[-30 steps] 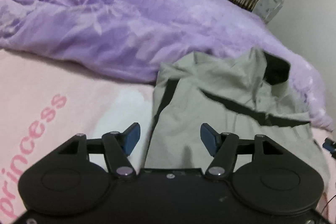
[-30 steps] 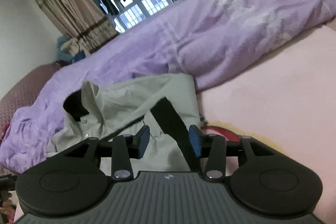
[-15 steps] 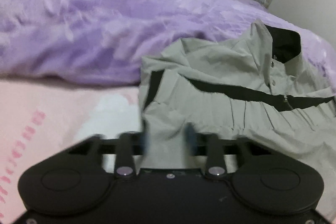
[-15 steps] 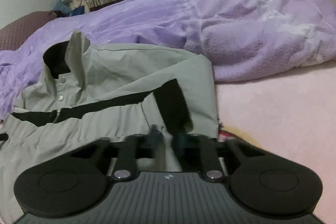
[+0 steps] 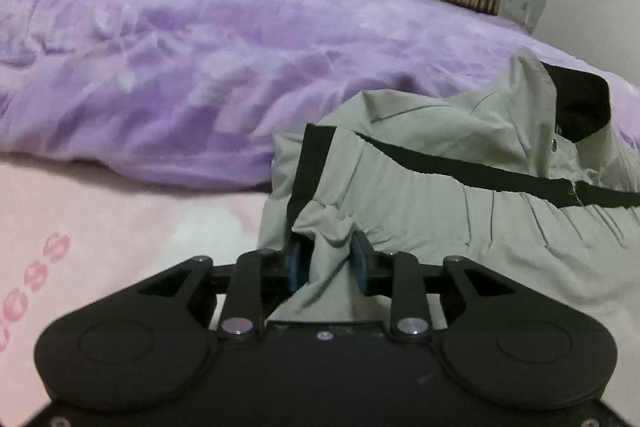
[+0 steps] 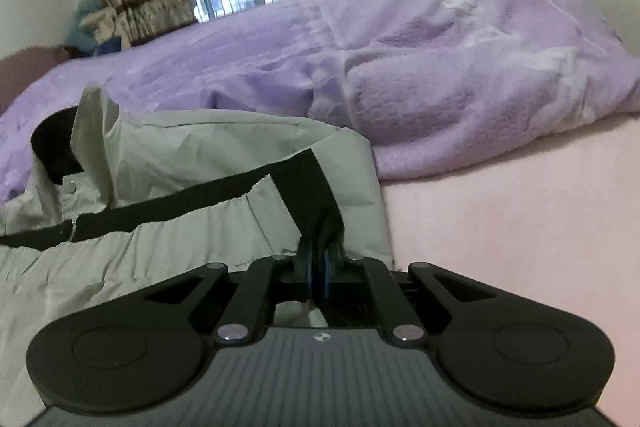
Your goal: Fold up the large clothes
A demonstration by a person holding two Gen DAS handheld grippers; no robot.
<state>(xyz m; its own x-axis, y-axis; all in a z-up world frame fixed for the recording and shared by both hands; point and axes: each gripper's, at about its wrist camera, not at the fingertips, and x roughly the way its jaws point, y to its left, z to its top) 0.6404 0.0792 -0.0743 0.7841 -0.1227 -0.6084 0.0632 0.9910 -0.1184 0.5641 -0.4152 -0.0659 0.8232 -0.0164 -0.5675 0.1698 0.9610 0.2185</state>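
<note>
A pale grey-green nylon jacket with black bands and a black-lined stand-up collar point(image 5: 460, 195) lies spread on a pink bedsheet point(image 5: 120, 227), its far edge touching a rumpled purple fleece blanket point(image 5: 180, 67) heaped behind it.

At the jacket's left side, the left gripper point(image 5: 325, 263) has its blue-padded fingers point(image 5: 294, 263) drawn in on a bunched fold of grey cloth near the hem; the pads sit apart only by the thickness of the wad between them. The pinch seems taken at the side edge so that this half can be carried over in a fold.

At the jacket's right side, the right gripper point(image 6: 317, 273) is clamped nearly flat on the black side band point(image 6: 316, 203), with thin fabric rising from between the pads. Both grips look matched, one at each lower side of the jacket, probably so that the garment can be lifted evenly.

Both tools are held low and level, pointing from the hem toward the collar and the blanket beyond.
</note>
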